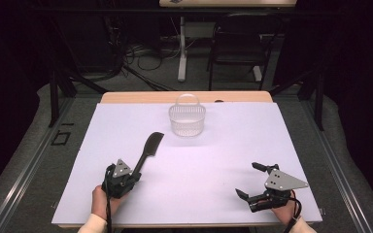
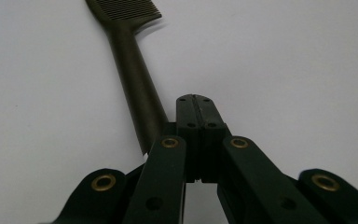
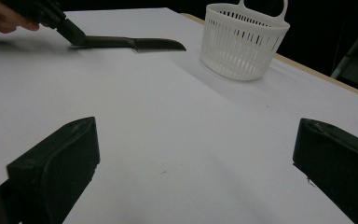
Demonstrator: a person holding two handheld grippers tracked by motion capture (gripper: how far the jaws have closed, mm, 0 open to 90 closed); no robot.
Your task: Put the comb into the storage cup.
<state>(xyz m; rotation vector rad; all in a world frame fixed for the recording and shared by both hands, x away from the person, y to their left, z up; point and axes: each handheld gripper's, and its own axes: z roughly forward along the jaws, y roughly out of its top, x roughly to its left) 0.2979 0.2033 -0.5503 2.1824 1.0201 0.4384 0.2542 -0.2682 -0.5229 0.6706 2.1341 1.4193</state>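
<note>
Your left gripper [image 2: 196, 100] has its fingers pressed flat together with nothing between them. The dark comb [image 2: 135, 79] lies just beside them on their left in the left gripper view, its handle end running down past the finger linkage; whether the handle touches the gripper you cannot tell from that view. In the high view the left gripper [image 1: 135, 175] sits near the front left of the worktop [image 1: 223, 160], and the comb [image 1: 148, 148] reaches away from it toward the middle, teeth end farthest from you. The comb rests flat on the white sheet.

Your right gripper [image 1: 246, 180] has its fingers spread wide apart and holds nothing. In the right gripper view its two black fingers [image 3: 56, 163] frame bare white worktop. It sits near the front right corner, well apart from the comb.

Farther out, a white slotted basket [image 1: 187, 119] with a loop handle stands upright near the far edge of the worktop, beyond the comb's teeth end and apart from it. In the right gripper view the basket [image 3: 242, 39] stands right of the comb [image 3: 135, 44].
</note>
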